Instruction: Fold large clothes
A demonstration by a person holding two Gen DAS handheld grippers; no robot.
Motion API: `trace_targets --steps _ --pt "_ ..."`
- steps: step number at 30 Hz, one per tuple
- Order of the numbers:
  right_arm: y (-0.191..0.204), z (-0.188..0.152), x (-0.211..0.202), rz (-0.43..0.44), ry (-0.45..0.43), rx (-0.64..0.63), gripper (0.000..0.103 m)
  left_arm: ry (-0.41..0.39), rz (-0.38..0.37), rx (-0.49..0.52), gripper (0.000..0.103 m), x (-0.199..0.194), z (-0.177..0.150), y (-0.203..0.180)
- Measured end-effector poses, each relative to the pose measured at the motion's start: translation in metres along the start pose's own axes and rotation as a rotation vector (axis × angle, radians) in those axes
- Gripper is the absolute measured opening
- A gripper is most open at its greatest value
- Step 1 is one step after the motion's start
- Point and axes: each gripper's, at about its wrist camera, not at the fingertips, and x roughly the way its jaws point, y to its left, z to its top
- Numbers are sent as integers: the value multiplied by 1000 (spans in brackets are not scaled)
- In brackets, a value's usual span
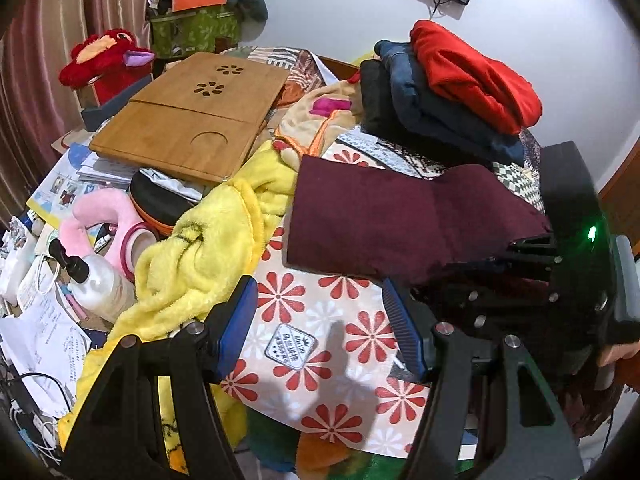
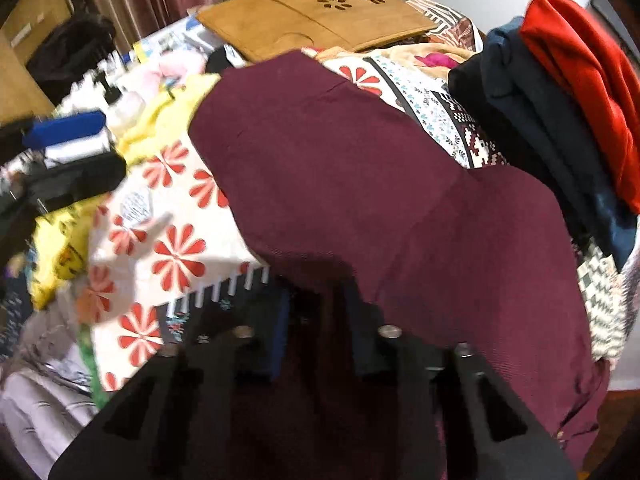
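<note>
One maroon garment [image 2: 360, 168], three folded clothes [image 1: 452, 92].

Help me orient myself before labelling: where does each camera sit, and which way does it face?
Left wrist: on the left gripper, angled down over the floral cloth; its open blue-padded fingers show, the right gripper beside them.
Right wrist: on the right gripper, steeply down, shut on the maroon garment.
Shared: maroon garment, floral cloth, wooden tray, folded stack.

Maroon garment [image 2: 360, 168] lies partly folded, seemingly, on floral sheet [image 1: 320, 344].
</note>
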Motion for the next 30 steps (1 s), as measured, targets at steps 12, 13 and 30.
trace_targets --steps 12,13,30 --pt "-38 -28 -128 -66 -342 152 8 -29 -4 74 64 -16 3 -34" --pt "-42 -31 -133 -77 -355 160 8 -31 -9 84 64 -17 3 -38" --pt "-80 -134 -180 -240 -364 373 60 189 -351 -254 68 43 -4 -29"
